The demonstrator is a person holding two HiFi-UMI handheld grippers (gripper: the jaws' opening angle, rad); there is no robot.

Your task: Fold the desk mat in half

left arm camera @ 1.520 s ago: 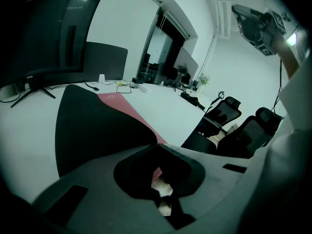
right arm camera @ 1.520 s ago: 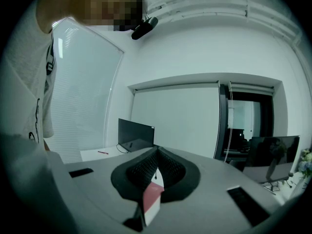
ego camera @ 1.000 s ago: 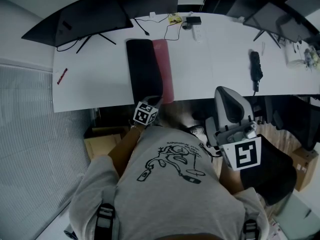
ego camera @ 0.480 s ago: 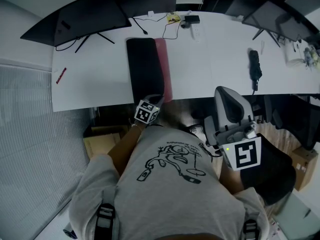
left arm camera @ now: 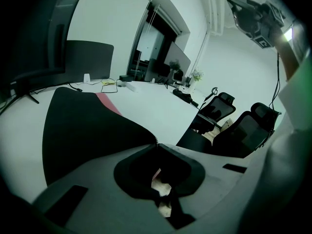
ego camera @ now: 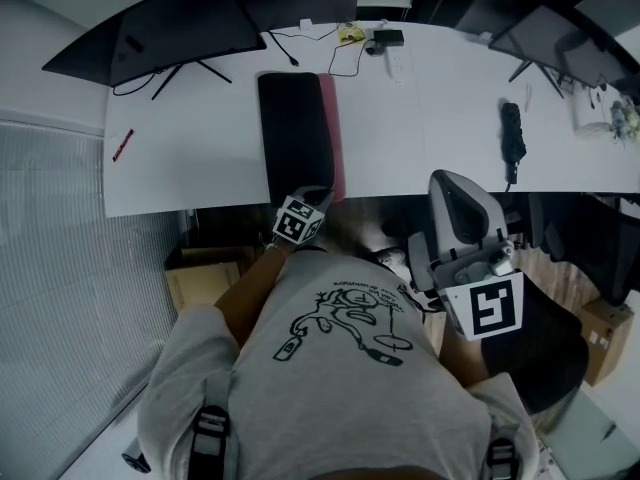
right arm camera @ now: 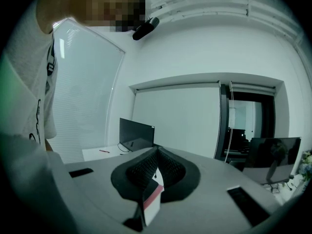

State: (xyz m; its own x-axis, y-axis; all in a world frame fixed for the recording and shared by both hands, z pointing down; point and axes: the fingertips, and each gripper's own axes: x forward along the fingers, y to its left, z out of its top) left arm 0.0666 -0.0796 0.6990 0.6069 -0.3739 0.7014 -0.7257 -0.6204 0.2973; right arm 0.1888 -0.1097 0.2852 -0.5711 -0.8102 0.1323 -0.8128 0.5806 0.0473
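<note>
Desk mat [ego camera: 295, 138] lies folded on the white worktop [ego camera: 200, 158], black layer on top and a pink strip showing along its right side. We see monitors [ego camera: 185, 33] at the back, a blind-covered window [ego camera: 50, 228] to the left and an office chair [ego camera: 465, 213] to the right. Our left gripper [left arm camera: 157, 143] tilts down over the near edge, jaws clenched on the mat's near end. Our right gripper [right arm camera: 157, 151] hangs about level beside the chair, jaws closed, empty. The mat's long axis runs straight away from us.
</note>
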